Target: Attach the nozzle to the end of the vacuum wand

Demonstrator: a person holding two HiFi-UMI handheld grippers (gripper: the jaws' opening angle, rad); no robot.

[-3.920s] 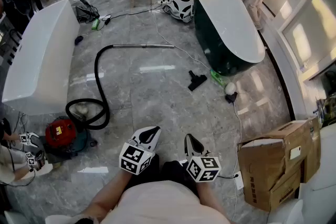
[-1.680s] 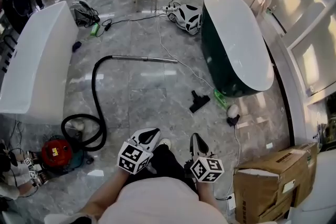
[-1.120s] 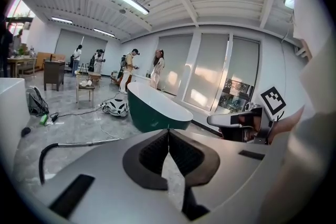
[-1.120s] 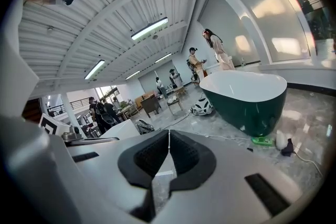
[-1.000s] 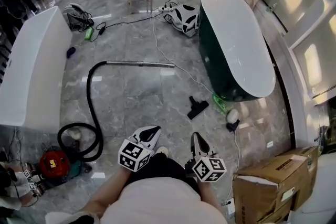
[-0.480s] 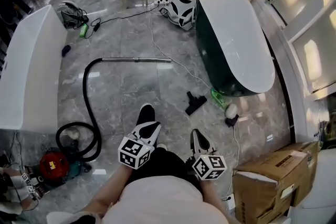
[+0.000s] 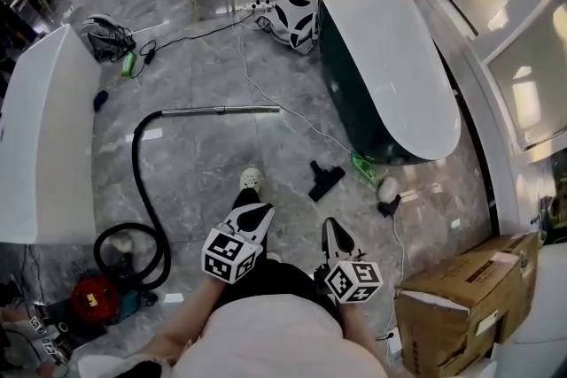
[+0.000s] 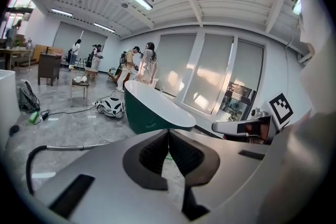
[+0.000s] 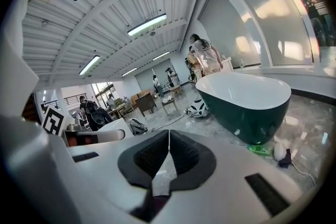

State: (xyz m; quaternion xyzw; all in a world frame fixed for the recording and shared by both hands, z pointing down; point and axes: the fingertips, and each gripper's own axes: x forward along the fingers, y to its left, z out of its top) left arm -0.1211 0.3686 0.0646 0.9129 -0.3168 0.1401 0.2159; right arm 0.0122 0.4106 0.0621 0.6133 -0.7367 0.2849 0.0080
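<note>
The left tool [image 7: 258, 210] and right tool [image 7: 328, 227] are both closed, gripping nothing — the nozzle [image 7: 324, 180] lies on the floor [image 7: 208, 168], apart from the wand [image 7: 220, 111].

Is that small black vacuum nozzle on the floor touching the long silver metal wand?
Apart. Head view shows bare grey floor between the black plastic nozzle and the silver metal wand.
</note>
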